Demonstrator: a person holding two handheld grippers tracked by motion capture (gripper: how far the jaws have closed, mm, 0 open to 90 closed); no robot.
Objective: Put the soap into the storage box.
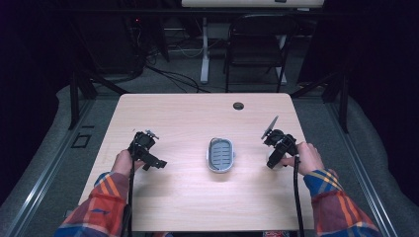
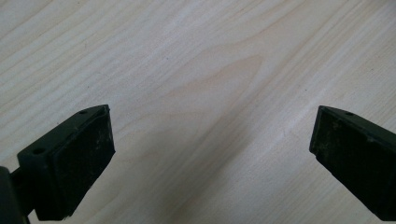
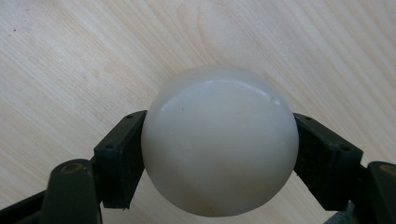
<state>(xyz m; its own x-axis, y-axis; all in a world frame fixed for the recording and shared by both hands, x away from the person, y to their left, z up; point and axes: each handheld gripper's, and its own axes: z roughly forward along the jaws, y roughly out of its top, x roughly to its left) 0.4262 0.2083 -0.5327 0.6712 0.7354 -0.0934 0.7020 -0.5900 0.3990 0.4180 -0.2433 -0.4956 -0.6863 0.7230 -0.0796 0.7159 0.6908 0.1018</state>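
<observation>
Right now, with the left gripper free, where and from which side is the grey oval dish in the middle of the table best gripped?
Probably at the dish's raised rim on its long left side, coming down from above and from the left with one jaw inside the wall and one outside. It lies flat and looks broader than the jaws' spread, so the thin wall seems the only hold. The left gripper is open over bare table.

You are working on a table of pale wood with fine grain, smooth and matt. The white ball is looking glossy and smooth, like glazed ceramic or hard plastic, and light is reflecting on its top. Your gripper pads are showing matt black rubber, a little scuffed. The grey dish is looking like dull plastic. Your sleeves are showing soft plaid cloth.
</observation>
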